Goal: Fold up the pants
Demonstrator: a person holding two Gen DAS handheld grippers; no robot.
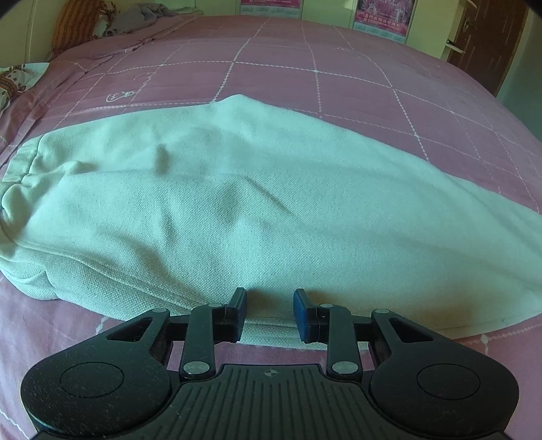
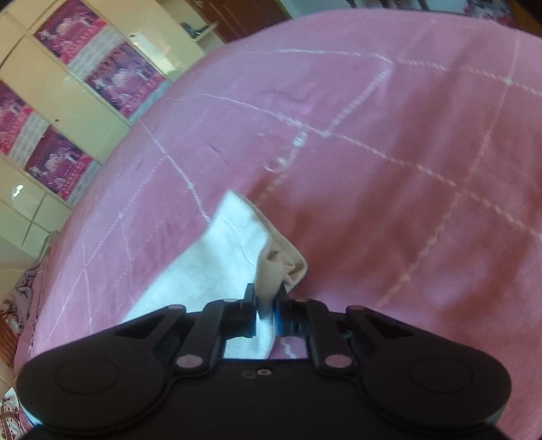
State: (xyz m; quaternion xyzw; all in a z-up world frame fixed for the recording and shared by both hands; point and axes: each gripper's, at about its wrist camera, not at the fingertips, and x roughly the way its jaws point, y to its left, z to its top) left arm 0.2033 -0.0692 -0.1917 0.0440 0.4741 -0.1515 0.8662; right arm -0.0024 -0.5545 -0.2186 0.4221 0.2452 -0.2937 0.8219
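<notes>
The pale white pants (image 1: pixel 237 203) lie flat across the pink bed, waistband at the left, legs running off to the right. My left gripper (image 1: pixel 270 298) is open and empty, its fingertips at the near edge of the pants, around the hem fold. In the right wrist view my right gripper (image 2: pixel 267 298) is shut on a bunched end of the pants (image 2: pixel 230 250), which is lifted off the bed while the rest trails down to the left.
The pink checked bedsheet (image 1: pixel 338 74) covers the whole bed. Pillows and crumpled cloth (image 1: pixel 111 20) lie at the far left head end. A tiled wall with posters (image 2: pixel 101 74) and a brown door (image 1: pixel 487 40) stand beyond the bed.
</notes>
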